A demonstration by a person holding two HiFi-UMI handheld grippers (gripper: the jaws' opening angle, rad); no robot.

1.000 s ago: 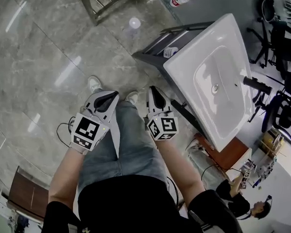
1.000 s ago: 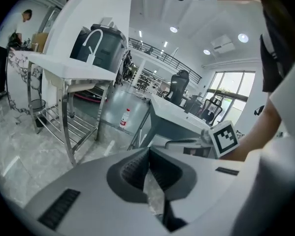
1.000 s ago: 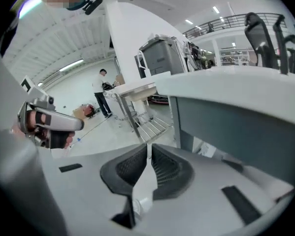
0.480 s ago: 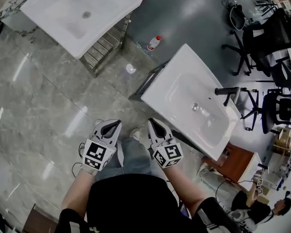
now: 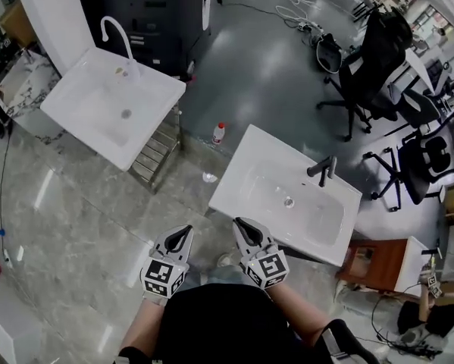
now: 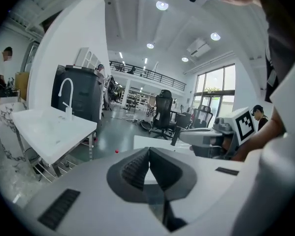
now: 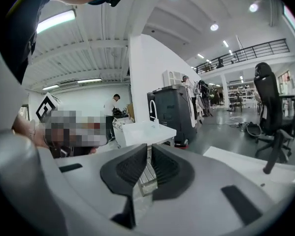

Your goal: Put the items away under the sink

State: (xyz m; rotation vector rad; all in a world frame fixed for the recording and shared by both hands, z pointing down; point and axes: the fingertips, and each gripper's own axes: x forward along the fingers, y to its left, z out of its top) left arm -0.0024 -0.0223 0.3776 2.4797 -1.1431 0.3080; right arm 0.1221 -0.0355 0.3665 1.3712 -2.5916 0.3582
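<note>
A white sink (image 5: 287, 196) with a black tap stands on a dark frame just ahead of me. On the grey floor behind it stands a white bottle with a red cap (image 5: 219, 133). A small clear item (image 5: 209, 177) lies on the floor near the sink's left corner. My left gripper (image 5: 185, 231) and right gripper (image 5: 239, 223) are held close to my body, side by side, short of the sink's near edge. The left gripper (image 6: 148, 150) has its jaws shut on nothing. On the right gripper (image 7: 148, 149) the jaws are also together and empty.
A second white sink (image 5: 113, 108) with a white tap stands to the left over a metal rack (image 5: 154, 154). Black office chairs (image 5: 374, 59) and cables lie beyond. A brown cabinet (image 5: 371, 268) and a person (image 5: 431, 309) are at the lower right.
The head view has lifted and taken in more of the room, so both sinks now show. Both grippers stay shut and close to my body.
</note>
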